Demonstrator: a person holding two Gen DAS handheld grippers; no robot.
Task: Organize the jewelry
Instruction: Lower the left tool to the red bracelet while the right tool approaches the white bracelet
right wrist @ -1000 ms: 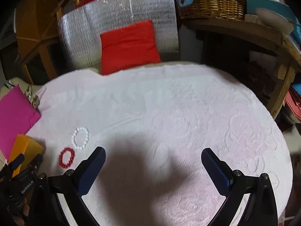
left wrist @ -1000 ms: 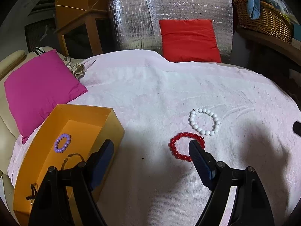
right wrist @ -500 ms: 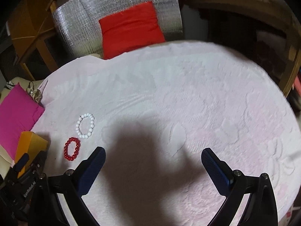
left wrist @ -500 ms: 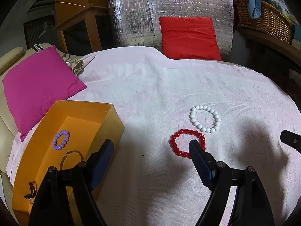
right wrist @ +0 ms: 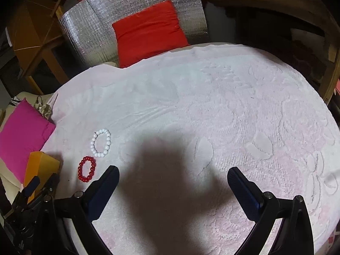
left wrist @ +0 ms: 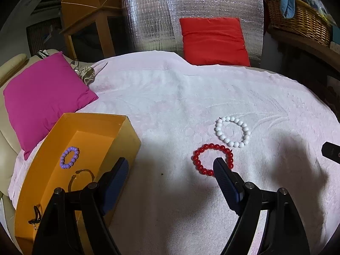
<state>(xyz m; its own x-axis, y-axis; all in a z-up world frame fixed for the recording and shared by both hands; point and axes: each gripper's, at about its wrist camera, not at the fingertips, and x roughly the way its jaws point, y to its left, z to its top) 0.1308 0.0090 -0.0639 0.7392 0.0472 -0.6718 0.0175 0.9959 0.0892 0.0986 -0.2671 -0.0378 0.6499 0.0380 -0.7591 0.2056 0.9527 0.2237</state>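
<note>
A red bead bracelet (left wrist: 209, 157) and a white bead bracelet (left wrist: 232, 131) lie side by side on the pale pink cloth (left wrist: 180, 106). An orange box (left wrist: 53, 131) at the left holds a purple bead bracelet (left wrist: 69, 157) and thin dark bands (left wrist: 81, 175). My left gripper (left wrist: 170, 170) is open and empty above the cloth, its right finger just before the red bracelet. My right gripper (right wrist: 173, 176) is open and empty, with the red bracelet (right wrist: 86, 169) and white bracelet (right wrist: 101, 139) to its left. The left gripper's body (right wrist: 27, 199) shows at the lower left there.
A magenta cushion (left wrist: 42, 93) lies at the left beside the box, a red cushion (left wrist: 213, 40) leans on a silver foil panel (left wrist: 191, 6) at the back. A wicker basket (left wrist: 297, 19) stands on a shelf at the back right. Wooden furniture (left wrist: 85, 10) is behind left.
The left gripper has eased back slightly, the bracelets sit a little farther up in its view. The right gripper has tilted down and drawn nearer the bracelets. Both stay open.
</note>
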